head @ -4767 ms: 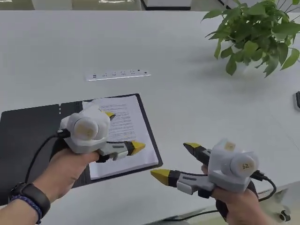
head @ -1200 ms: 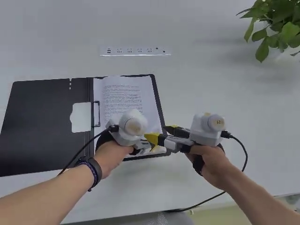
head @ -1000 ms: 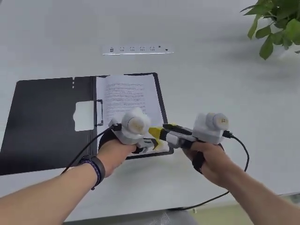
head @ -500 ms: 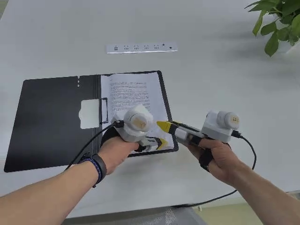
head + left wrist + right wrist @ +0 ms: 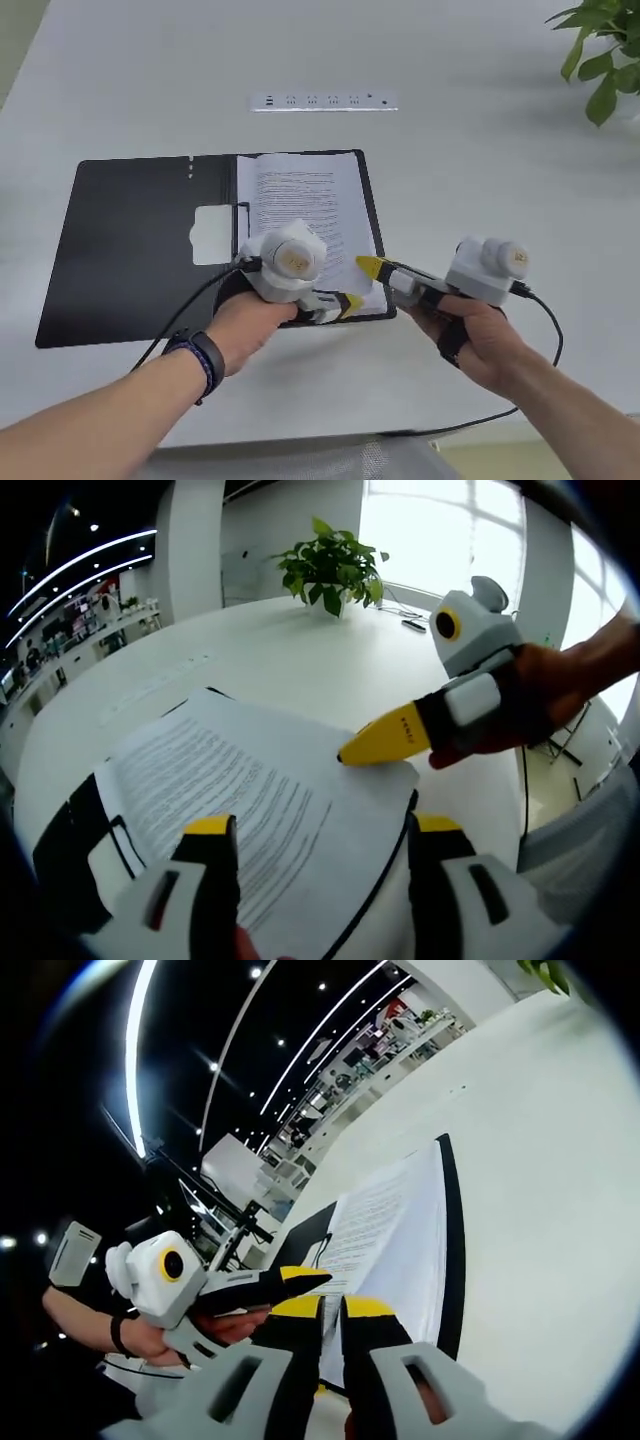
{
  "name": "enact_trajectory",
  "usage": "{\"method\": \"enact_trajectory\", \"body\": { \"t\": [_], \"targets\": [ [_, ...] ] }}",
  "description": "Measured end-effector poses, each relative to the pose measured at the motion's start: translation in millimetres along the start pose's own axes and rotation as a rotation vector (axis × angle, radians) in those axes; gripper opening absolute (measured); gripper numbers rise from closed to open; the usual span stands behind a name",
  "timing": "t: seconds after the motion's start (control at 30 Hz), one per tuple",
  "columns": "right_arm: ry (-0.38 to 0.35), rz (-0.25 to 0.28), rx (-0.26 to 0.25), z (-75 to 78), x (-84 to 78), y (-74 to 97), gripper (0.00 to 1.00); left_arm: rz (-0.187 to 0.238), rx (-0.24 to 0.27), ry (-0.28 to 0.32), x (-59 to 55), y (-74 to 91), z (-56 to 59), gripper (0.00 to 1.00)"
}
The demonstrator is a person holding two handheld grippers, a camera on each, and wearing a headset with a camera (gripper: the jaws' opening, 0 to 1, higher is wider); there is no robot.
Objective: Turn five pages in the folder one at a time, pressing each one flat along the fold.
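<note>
Paper page [image 5: 250,790] under wide-open left hand-held gripper [image 5: 322,825] — narrow right hand-held gripper [image 5: 332,1308] at its edge.

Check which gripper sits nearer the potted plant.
Right. The right gripper is at the folder's right edge, the plant's side; the left gripper sits over the page's lower part, farther left.

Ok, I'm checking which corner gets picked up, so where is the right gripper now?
In the head view the right gripper is at the lower right edge of the top page, just right of the left gripper.
</note>
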State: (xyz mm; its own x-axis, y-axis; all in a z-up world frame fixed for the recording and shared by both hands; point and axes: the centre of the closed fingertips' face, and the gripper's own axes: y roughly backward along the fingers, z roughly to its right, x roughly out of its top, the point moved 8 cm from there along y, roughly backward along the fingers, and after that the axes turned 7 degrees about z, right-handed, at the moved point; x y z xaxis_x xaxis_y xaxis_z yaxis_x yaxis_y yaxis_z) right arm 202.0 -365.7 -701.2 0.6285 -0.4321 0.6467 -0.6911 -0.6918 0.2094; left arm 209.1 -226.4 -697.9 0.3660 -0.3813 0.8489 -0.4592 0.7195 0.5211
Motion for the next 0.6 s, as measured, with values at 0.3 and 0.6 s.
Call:
{"method": "enact_trajectory", "body": {
  "t": [0.3,0.6],
  "targets": [
    [0.051,-0.026,-0.013,-7.2,0.4,-5.7,0.00,0.031,0.028,0.014,-1.5,25.6,-7.0,0.69],
    [0.059,-0.018,-0.020,-18.3,-0.4,-5.7,0.00,0.045,0.057,0.022,-8.1,50.2,-17.0,0.69]
  ]
}}
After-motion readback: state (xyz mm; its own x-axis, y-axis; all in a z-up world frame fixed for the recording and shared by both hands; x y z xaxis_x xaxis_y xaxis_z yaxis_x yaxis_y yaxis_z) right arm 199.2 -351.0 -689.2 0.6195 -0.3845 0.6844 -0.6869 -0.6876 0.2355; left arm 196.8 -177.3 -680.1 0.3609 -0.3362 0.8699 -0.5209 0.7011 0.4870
